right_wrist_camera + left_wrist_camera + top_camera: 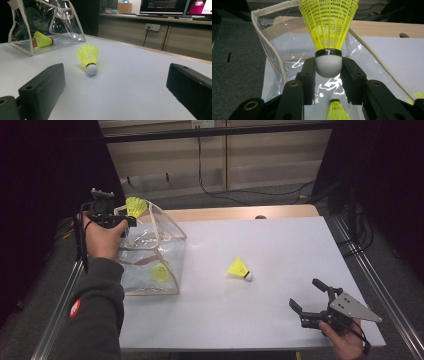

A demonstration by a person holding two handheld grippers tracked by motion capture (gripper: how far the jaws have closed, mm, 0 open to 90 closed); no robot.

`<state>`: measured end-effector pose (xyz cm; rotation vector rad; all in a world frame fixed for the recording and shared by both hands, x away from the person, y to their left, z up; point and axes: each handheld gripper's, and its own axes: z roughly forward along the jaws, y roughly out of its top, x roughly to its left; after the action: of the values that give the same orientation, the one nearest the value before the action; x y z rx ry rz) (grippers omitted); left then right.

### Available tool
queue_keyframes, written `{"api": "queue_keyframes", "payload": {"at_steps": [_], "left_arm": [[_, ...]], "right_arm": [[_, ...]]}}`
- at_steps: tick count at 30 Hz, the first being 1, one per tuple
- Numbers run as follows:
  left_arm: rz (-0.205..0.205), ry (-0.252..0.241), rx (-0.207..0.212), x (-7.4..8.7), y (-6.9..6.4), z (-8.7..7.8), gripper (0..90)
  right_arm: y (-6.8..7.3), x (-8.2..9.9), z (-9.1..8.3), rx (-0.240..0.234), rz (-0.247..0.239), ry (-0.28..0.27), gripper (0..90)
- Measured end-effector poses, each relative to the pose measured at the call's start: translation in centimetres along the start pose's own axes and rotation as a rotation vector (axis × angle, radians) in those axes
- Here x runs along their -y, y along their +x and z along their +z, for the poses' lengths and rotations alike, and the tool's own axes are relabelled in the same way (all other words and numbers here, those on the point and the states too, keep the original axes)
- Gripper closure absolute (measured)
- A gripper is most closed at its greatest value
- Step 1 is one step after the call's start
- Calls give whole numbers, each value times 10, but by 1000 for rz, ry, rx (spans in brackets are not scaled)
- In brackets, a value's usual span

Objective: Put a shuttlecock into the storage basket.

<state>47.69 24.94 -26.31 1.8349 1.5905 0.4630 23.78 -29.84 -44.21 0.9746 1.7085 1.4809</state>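
My left gripper (126, 219) is shut on the white cork of a yellow shuttlecock (328, 30), held over the open top of a clear plastic bag (150, 252) with beige trim; the same shuttlecock (135, 206) shows at the bag's rim in the high view. Another yellow shuttlecock (160, 272) lies inside the bag, seen as the shuttlecock (337, 111) below the jaws and the shuttlecock (43, 39) through the bag wall. A third shuttlecock (239, 269) lies loose on the white table, and this shuttlecock (88, 58) is ahead of my open right gripper (310, 296).
The white table surface (280, 245) has a wooden strip along its far edge. The bag (45, 22) stands at the table's left side. A cable (210, 180) runs over the floor behind. Metal rails flank the table. Monitors (170, 5) sit on a counter in the background.
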Motion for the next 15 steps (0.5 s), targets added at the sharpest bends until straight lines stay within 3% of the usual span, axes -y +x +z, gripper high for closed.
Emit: {"api": "queue_keyframes", "payload": {"at_steps": [15], "left_arm": [[-10,11,-16,2,2,6,650]], "right_arm": [[0,0,0,2,-1,1,19]]}}
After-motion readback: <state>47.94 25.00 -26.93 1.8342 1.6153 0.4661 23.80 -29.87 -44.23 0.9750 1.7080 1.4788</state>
